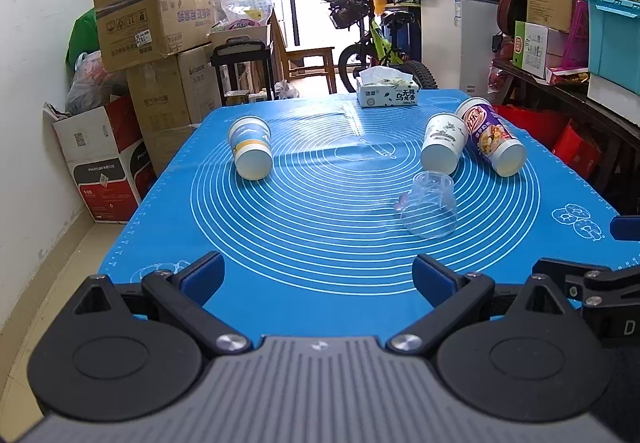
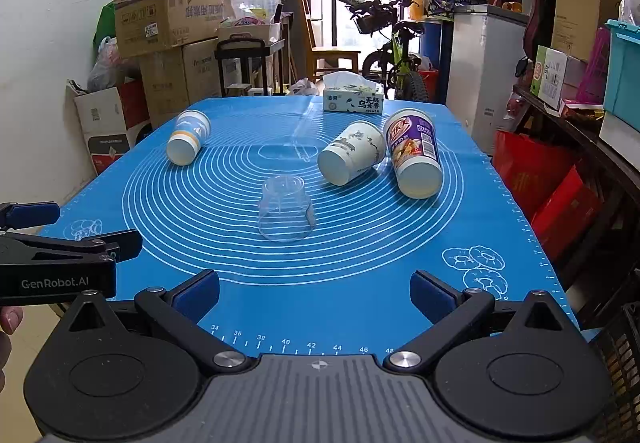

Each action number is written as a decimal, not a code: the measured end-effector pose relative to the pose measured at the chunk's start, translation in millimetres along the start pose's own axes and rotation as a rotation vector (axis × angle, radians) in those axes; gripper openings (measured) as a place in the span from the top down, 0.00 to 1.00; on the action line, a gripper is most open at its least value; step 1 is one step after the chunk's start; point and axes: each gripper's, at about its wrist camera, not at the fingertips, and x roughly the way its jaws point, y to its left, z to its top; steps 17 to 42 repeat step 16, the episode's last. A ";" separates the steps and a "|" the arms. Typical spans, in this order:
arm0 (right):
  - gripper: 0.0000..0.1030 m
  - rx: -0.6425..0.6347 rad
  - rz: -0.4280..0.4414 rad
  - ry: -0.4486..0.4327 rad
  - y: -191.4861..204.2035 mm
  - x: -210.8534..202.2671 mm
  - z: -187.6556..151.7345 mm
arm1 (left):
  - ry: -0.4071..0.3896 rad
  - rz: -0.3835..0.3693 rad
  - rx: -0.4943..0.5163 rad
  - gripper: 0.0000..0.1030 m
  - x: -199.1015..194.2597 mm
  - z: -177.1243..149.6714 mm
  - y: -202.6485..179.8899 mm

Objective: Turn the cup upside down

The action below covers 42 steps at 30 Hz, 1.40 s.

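Observation:
Several cups are on the blue mat (image 1: 320,243). A clear plastic cup (image 1: 430,205) (image 2: 286,209) stands mouth down near the middle. A white and blue paper cup (image 1: 250,153) (image 2: 188,143) lies on its side at the left. A white floral paper cup (image 1: 443,149) (image 2: 354,159) and a purple printed cup (image 1: 492,141) (image 2: 414,155) lie on their sides at the right. My left gripper (image 1: 318,275) is open and empty at the mat's near edge. My right gripper (image 2: 314,289) is open and empty, the clear cup ahead of it.
A tissue box (image 1: 387,91) (image 2: 353,99) sits at the mat's far edge. Cardboard boxes (image 1: 160,55) stand left of the table, a bicycle (image 1: 372,39) behind it, a shelf with bins (image 1: 600,55) and red boxes (image 2: 552,199) to the right.

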 end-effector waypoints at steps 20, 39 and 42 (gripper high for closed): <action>0.00 0.004 0.005 0.009 -2.2 4.8 0.2 | 0.005 0.006 -0.004 0.04 3.0 1.6 1.4; 0.00 0.004 0.005 0.009 -2.2 4.8 0.2 | 0.005 0.006 -0.004 0.04 3.0 1.6 1.4; 0.00 0.004 0.005 0.009 -2.2 4.8 0.2 | 0.005 0.006 -0.004 0.04 3.0 1.6 1.4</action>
